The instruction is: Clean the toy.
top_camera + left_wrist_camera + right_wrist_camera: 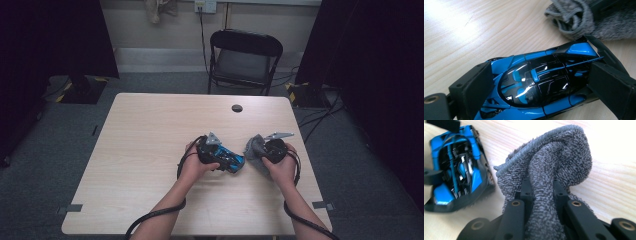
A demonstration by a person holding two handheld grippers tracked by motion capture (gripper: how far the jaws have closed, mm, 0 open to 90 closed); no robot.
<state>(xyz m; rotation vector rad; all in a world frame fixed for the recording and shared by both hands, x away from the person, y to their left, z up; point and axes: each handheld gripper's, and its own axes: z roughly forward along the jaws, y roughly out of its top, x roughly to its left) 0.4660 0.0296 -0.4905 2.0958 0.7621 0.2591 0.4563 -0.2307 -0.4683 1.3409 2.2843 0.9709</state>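
A blue and black toy race car (236, 161) rests on the wooden table (150, 140), right of its middle. My left gripper (224, 159) is shut on it, and the left gripper view shows both black pads (477, 85) pressed against the sides of the car (541, 75). A grey terry cloth (254, 149) is bunched just right of the car. My right gripper (261, 152) is shut on it. In the right gripper view a fold of the cloth (556, 162) is pinched between the jaws of the right gripper (543, 191), with the car (456, 170) close on its left.
A black folding chair (245, 55) stands behind the table's far edge. A round cable hole (237, 108) sits near the far edge of the tabletop. Cables trail from both grippers over the near edge. Dark curtains hang at both sides.
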